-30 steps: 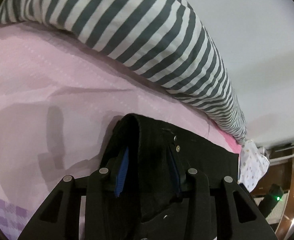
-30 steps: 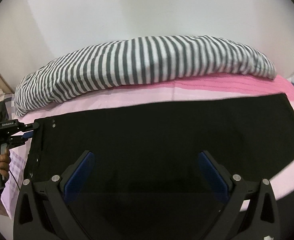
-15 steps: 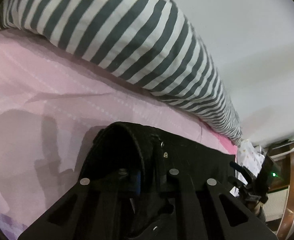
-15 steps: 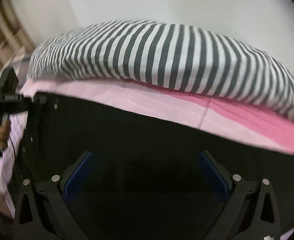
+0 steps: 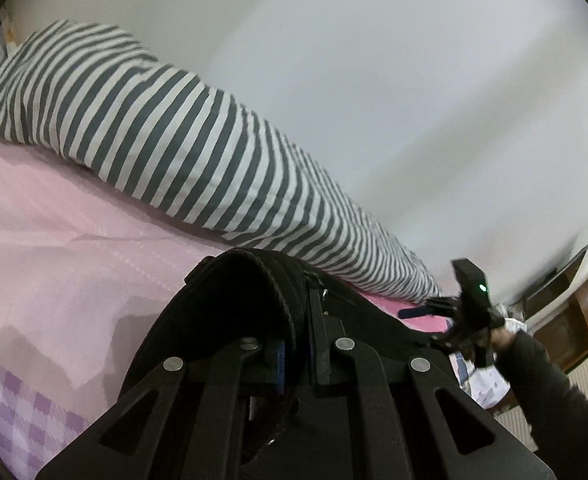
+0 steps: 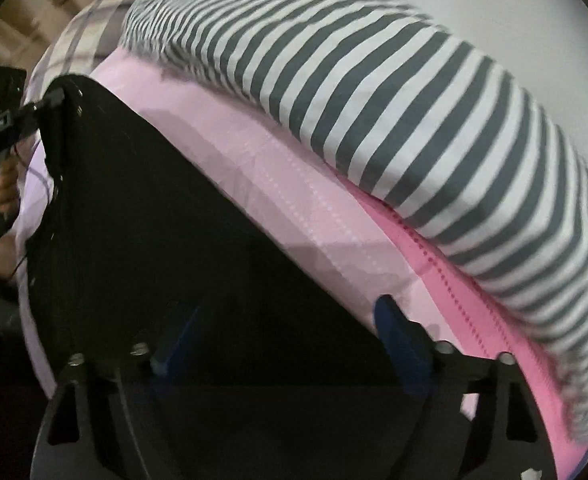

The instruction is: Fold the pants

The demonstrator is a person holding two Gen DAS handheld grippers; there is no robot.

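Observation:
The black pants (image 5: 233,312) lie spread on a pink bed sheet (image 5: 53,248). My left gripper (image 5: 294,348) is shut on the waistband corner by the fly and holds that fold raised off the sheet. The right wrist view shows the same grip at the pants' upper left corner (image 6: 51,100). My right gripper (image 6: 285,336) points steeply down over the far edge of the pants (image 6: 153,220) and its jaws are closing. That edge runs between the blue pads, one over black cloth and one over the sheet, and they do not press on it. In the left wrist view the right gripper (image 5: 422,324) hovers past the pants.
A long grey-and-white striped bolster (image 5: 181,148) lies along the wall side of the bed, just beyond the pants (image 6: 394,112). A person's hand and dark sleeve (image 5: 542,368) hold the right gripper. Brown furniture (image 5: 586,312) stands at the far right.
My left gripper closed on the waistband and lifted it off the sheet. My right gripper swung over toward the far edge of the pants, tipped downward, and its jaws narrowed.

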